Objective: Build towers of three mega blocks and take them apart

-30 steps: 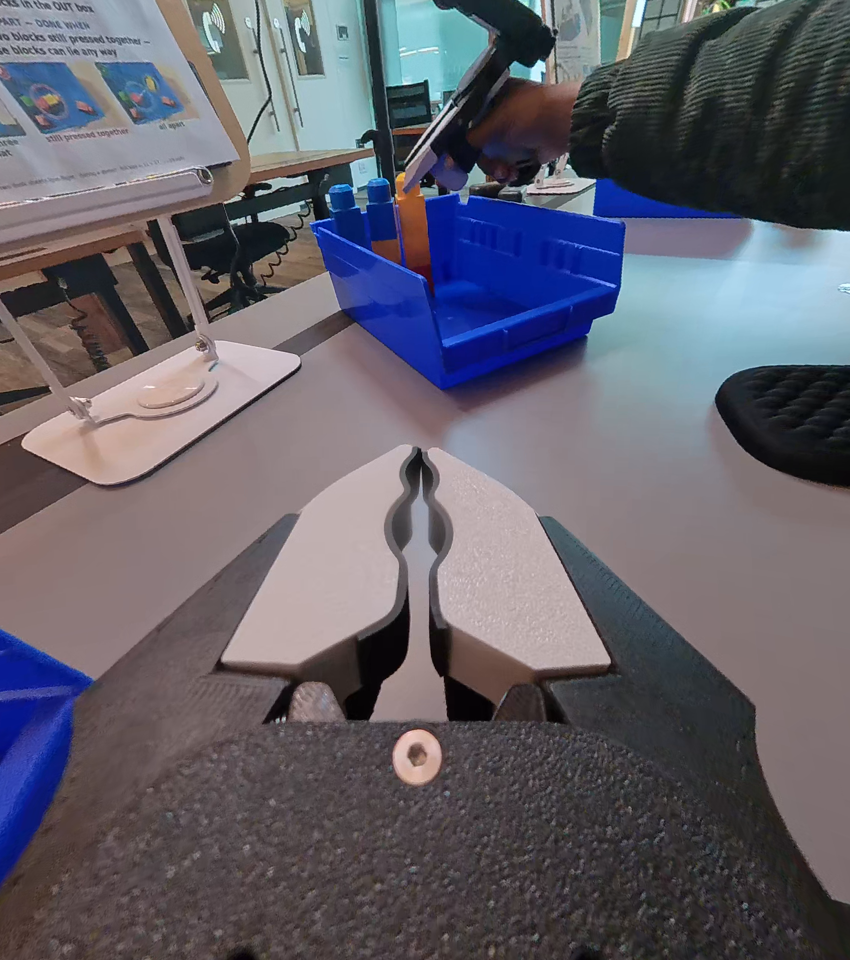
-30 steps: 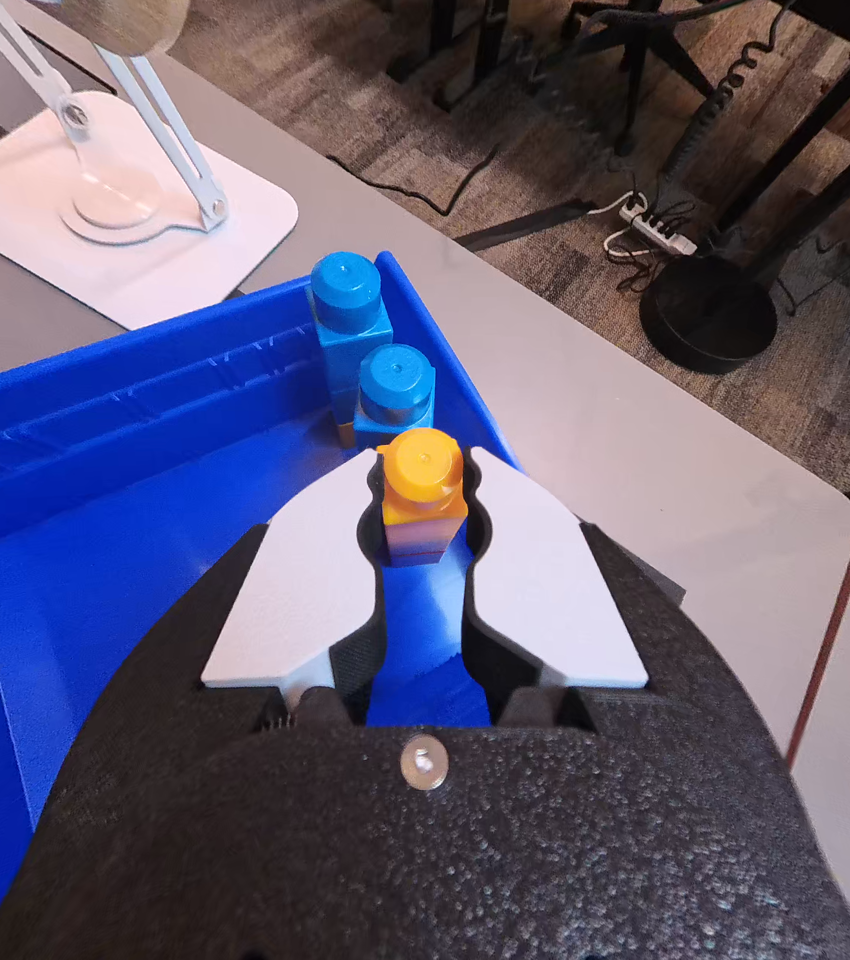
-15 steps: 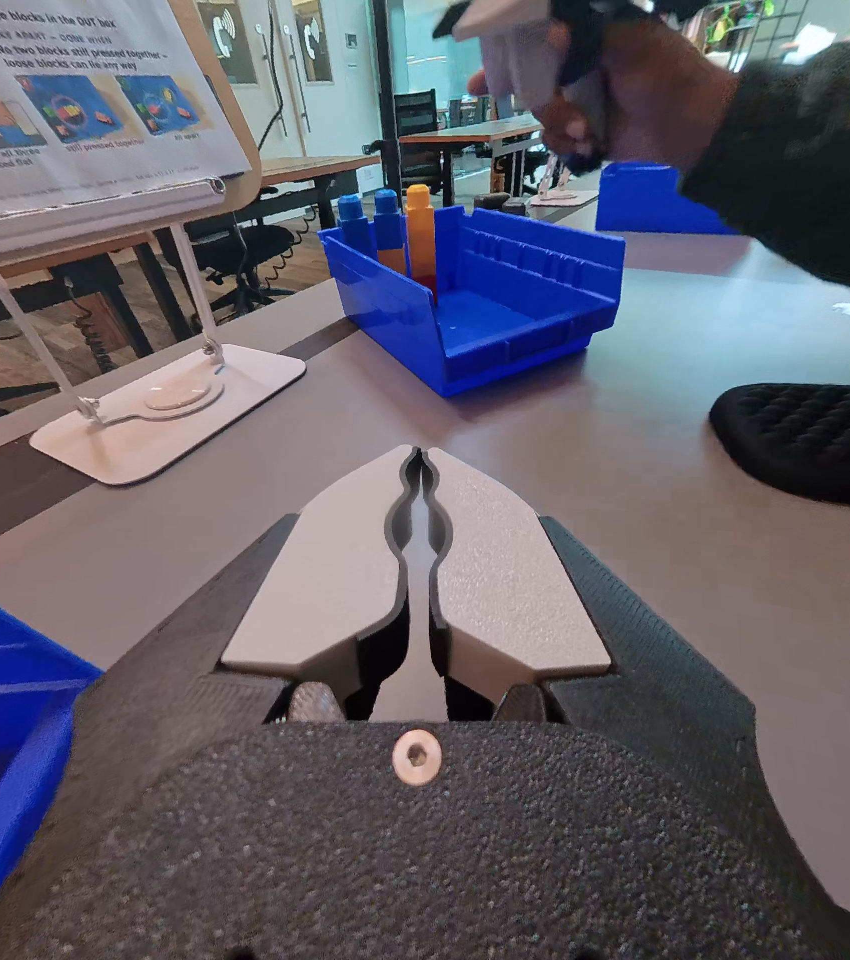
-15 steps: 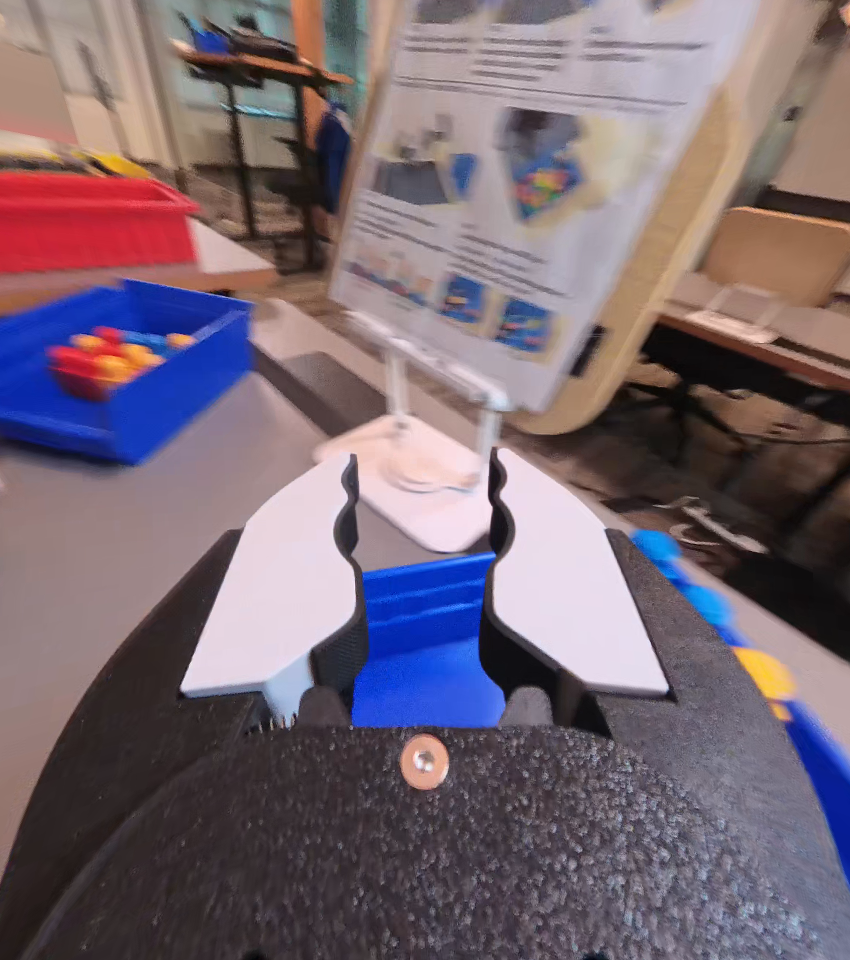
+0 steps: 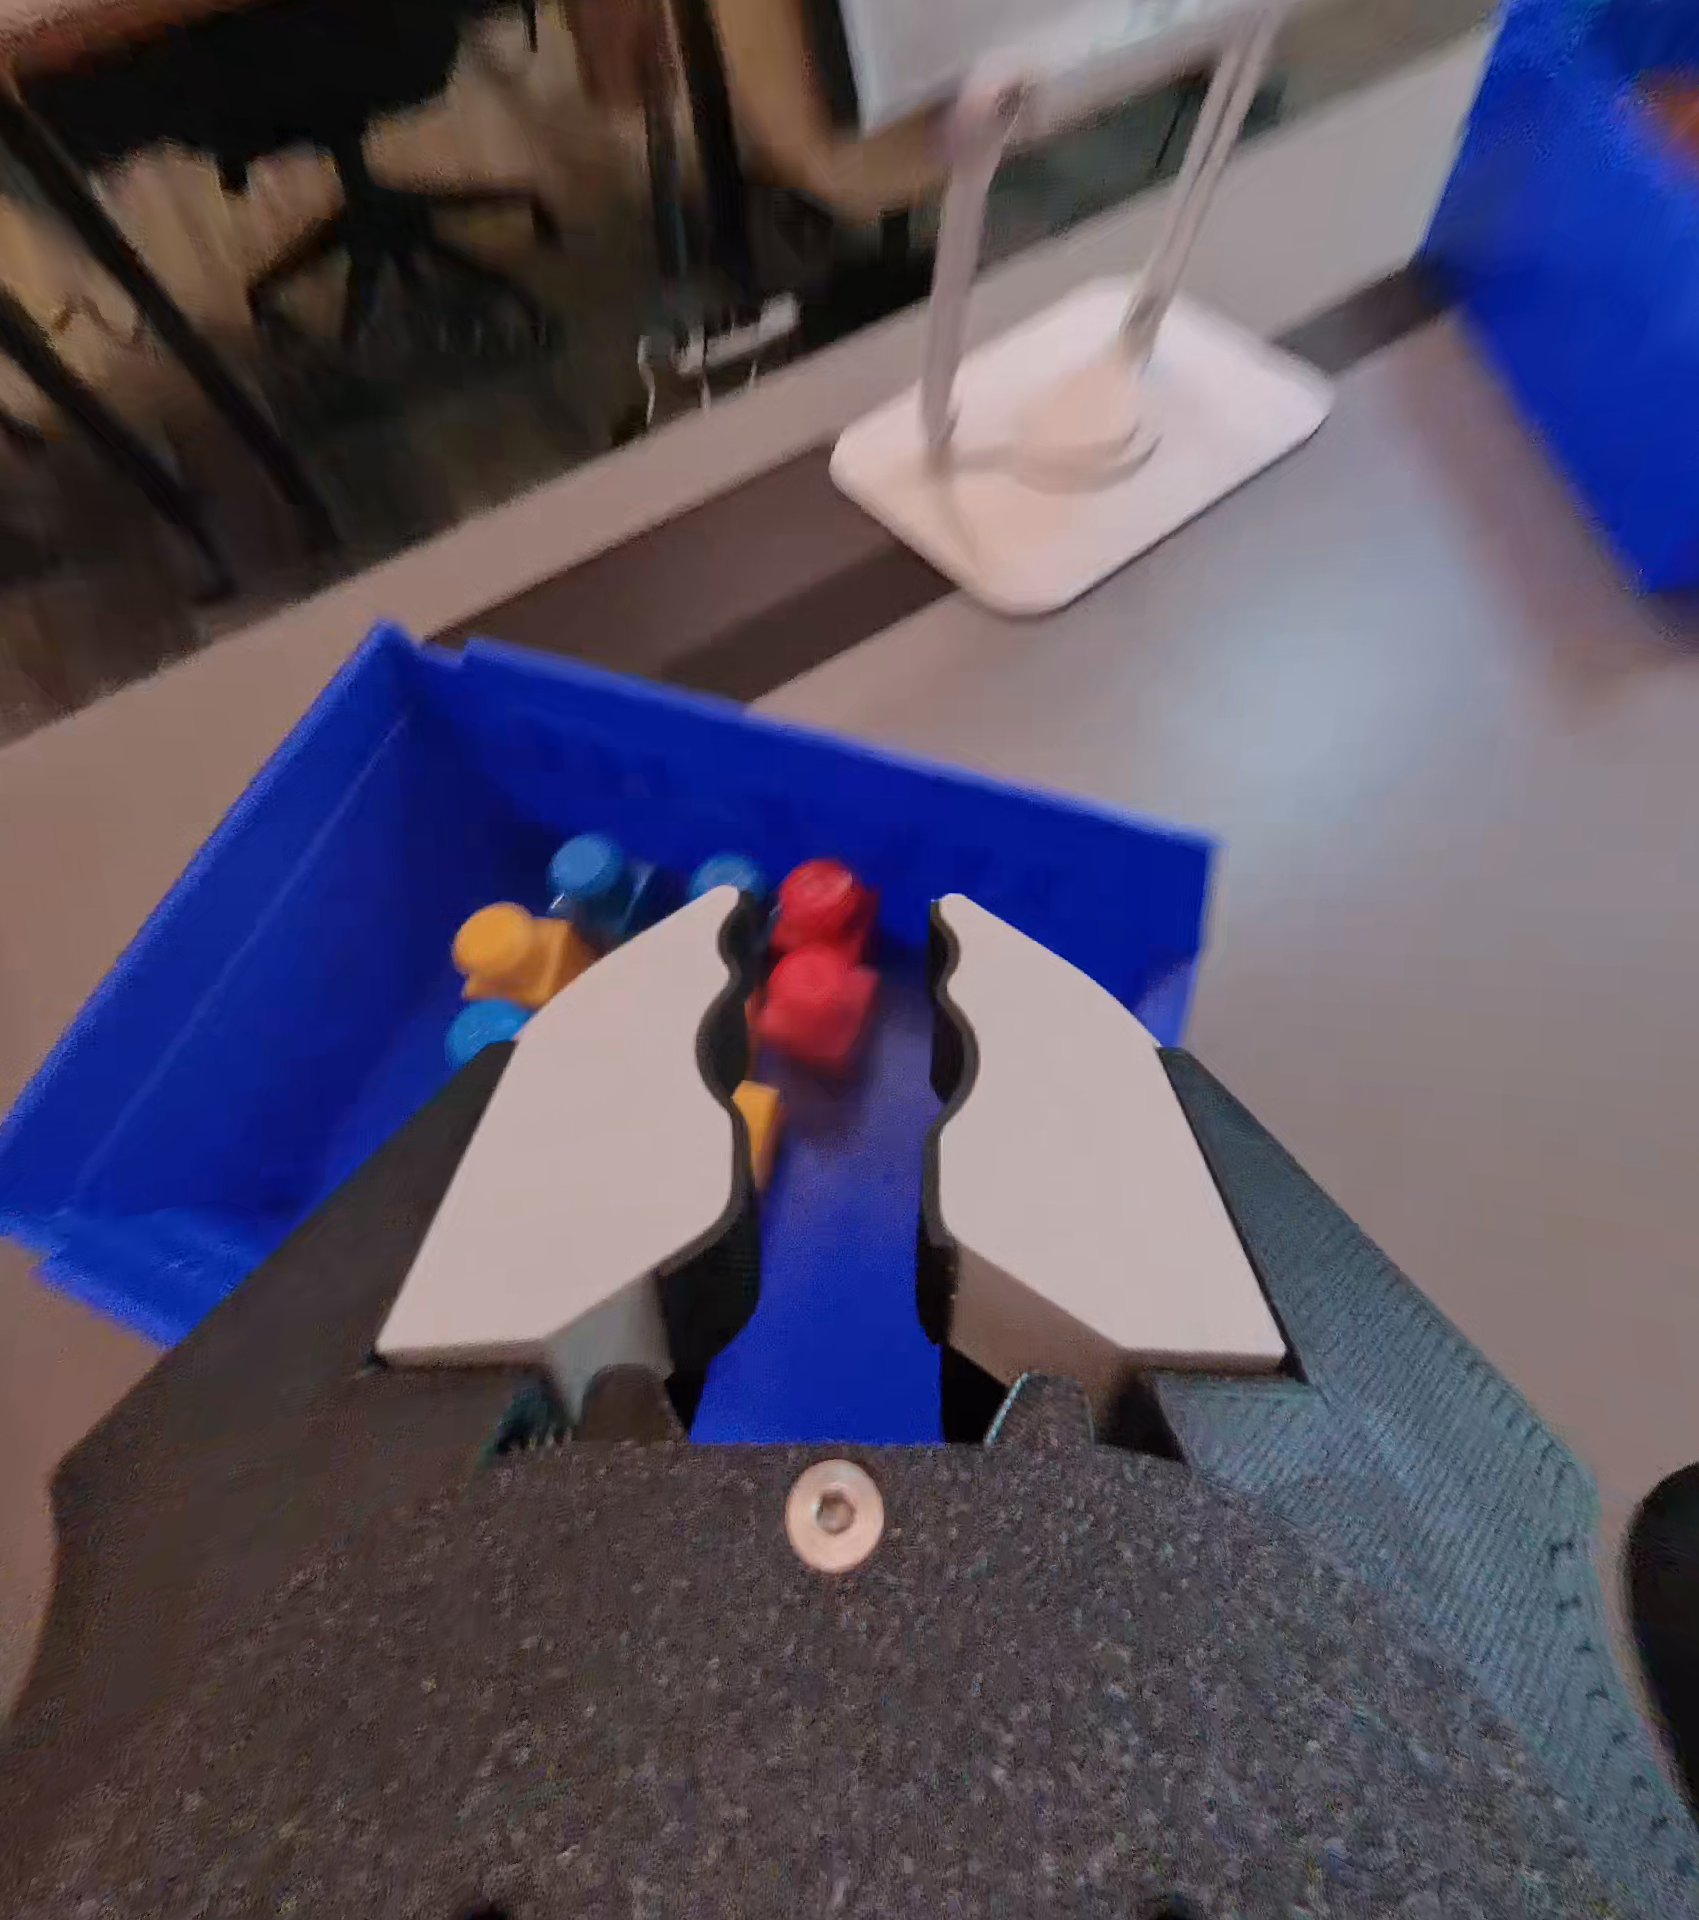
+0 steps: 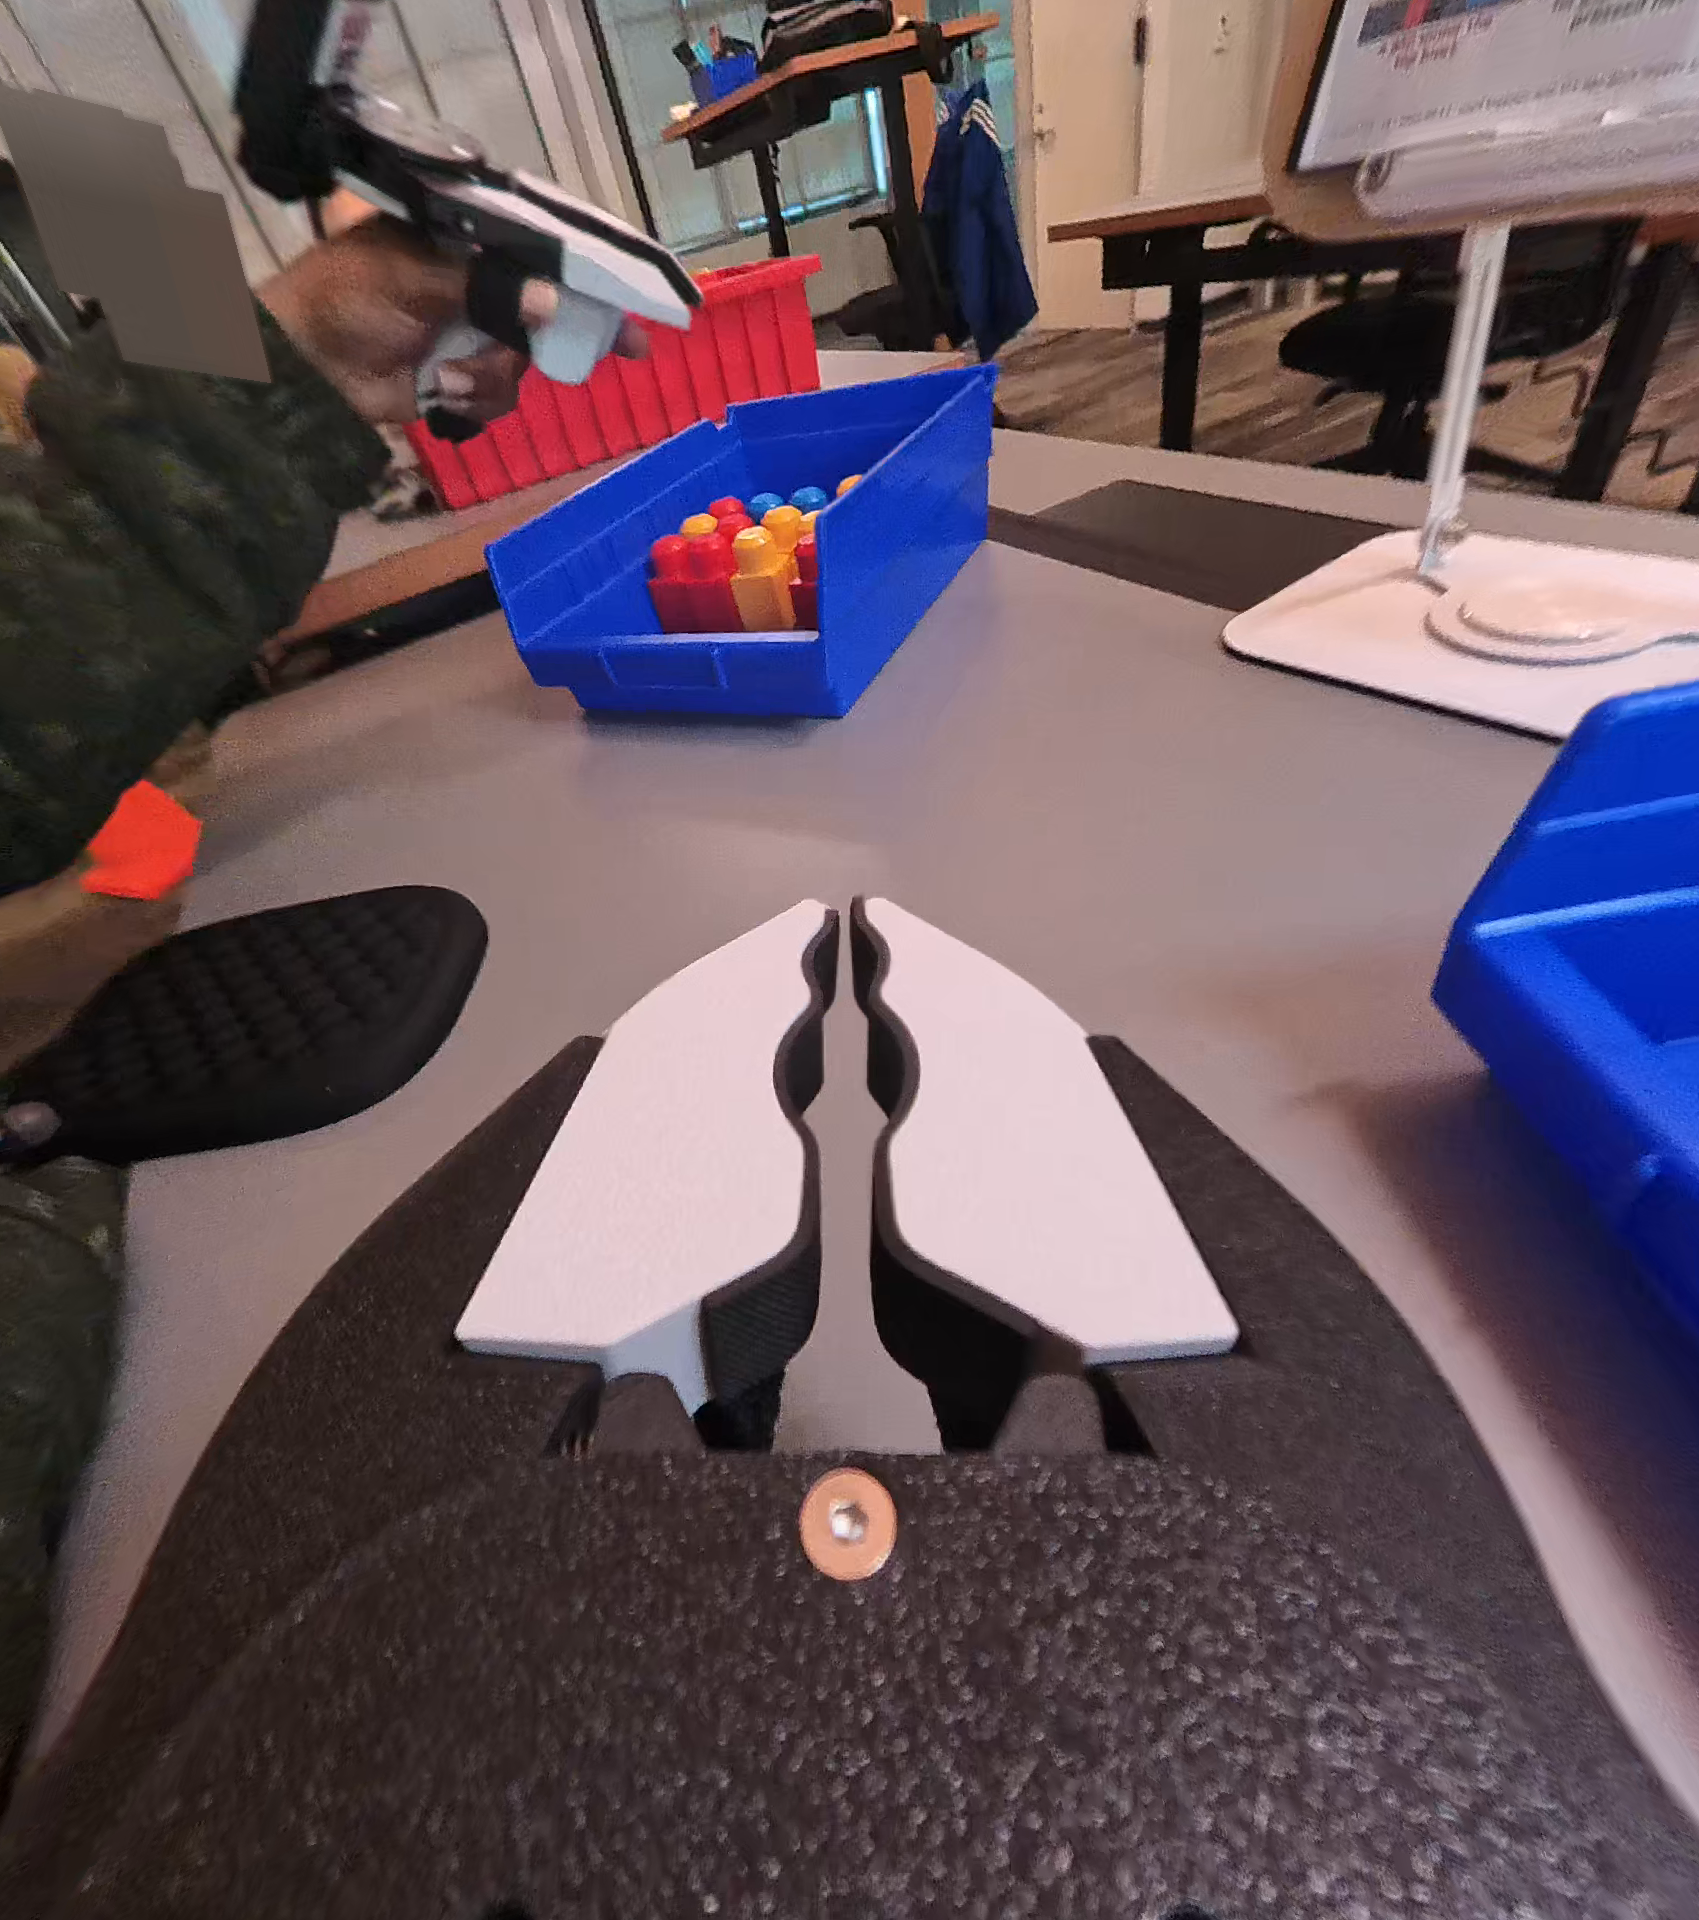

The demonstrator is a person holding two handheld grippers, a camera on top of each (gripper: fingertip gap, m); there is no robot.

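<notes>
Mega blocks [image 5: 814, 1003] are heaped in a blue bin [image 5: 232, 997] on the tabletop [image 5: 1447, 883]; the left gripper [image 5: 834, 914] is held over them, jaws open, seemingly for picking. The right gripper [image 6: 845, 920] is kept low, jaws closed, empty.

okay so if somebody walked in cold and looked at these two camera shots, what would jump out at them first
Probably the blue bin across the grey table, packed with red, yellow and blue blocks. In the left wrist view, the left gripper hovers open above that pile, two red blocks showing between its fingers. The right gripper is shut and empty, low over bare table beside a second blue bin.
</notes>
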